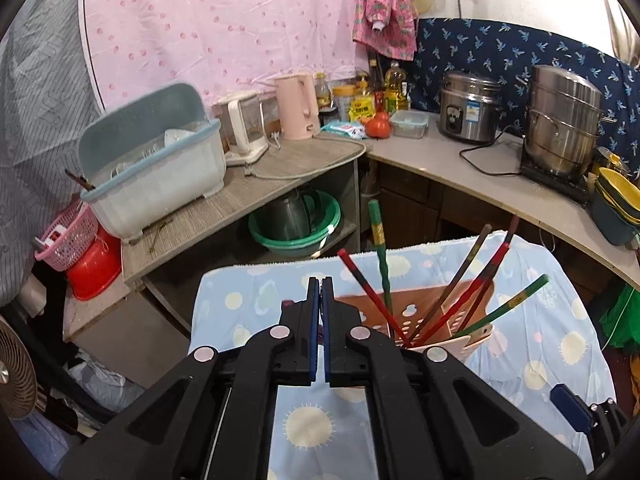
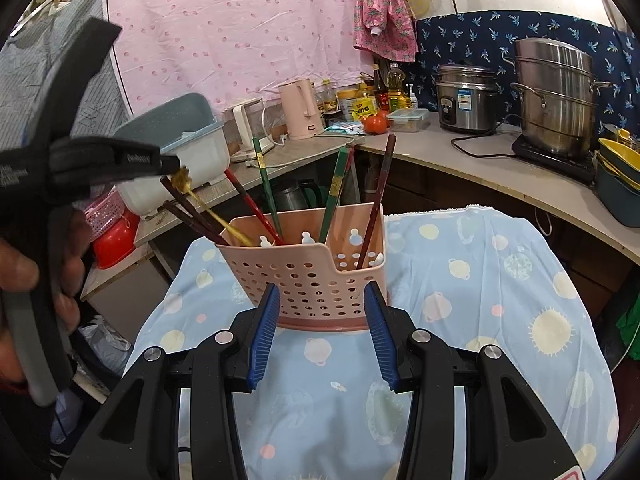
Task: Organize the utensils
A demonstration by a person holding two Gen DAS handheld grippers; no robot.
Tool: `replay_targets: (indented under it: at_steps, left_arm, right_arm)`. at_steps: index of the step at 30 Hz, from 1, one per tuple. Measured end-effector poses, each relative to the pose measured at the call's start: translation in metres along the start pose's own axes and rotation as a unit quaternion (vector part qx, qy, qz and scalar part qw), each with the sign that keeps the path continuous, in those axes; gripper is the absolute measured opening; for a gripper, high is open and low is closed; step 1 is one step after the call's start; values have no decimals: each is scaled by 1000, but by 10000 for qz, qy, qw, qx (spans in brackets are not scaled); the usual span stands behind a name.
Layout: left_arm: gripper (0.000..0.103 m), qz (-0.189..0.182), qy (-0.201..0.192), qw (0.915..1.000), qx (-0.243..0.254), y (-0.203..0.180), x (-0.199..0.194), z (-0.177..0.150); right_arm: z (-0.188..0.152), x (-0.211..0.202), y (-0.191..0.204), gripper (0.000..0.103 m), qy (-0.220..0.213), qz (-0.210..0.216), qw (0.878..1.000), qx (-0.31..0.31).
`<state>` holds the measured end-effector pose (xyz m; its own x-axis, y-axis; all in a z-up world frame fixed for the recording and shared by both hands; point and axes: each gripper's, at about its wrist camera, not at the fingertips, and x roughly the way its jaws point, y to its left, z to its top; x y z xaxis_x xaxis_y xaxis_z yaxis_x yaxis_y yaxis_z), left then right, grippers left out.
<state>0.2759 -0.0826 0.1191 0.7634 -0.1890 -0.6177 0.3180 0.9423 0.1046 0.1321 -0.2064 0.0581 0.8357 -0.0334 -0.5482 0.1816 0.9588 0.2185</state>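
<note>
The pink holder [image 2: 310, 276] full of chopsticks [image 2: 264, 184] stands on the blue cloth [image 2: 480, 320]. The right gripper [image 2: 322, 300], jaws wide, flanks it. The left gripper [image 1: 320, 288] looks closed, possibly empty. Rice cooker [image 2: 466, 98] behind.

Pink perforated holder [image 2: 316, 276]; red, green, brown chopsticks [image 2: 264, 184]; pale blue cloth [image 2: 480, 320] with yellow suns, planets.

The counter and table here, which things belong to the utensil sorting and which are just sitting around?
Part of the job:
pink basket
chopsticks standing in it
left gripper, shut
right gripper, open at the basket

Just sitting around:
pink kettle
rice cooker
steamer pot
tomato
dish rack
</note>
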Motion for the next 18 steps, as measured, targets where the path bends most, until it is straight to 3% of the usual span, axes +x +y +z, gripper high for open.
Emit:
replay_targets:
  at_steps: [4, 10, 12, 14, 18]
  left_arm:
    - [1, 85, 115, 9998, -124, 0, 16, -6]
    - [3, -129, 232, 9994, -236, 1, 24, -9]
    - [3, -149, 210, 9994, -220, 0, 23, -10]
    - [3, -178, 189, 9994, -239, -1, 21, -12]
    - [3, -226, 134, 9993, -265, -1, 16, -13]
  right_arm:
    - [12, 3, 0, 43, -63, -39, 10000, -21]
    - [24, 18, 2, 41, 32, -87, 9999, -58]
    - [25, 22, 1, 34, 54, -59, 10000, -43]
    - [27, 25, 2, 17, 90, -37, 9999, -66]
    - [30, 30, 4, 9, 118, -40, 9999, -99]
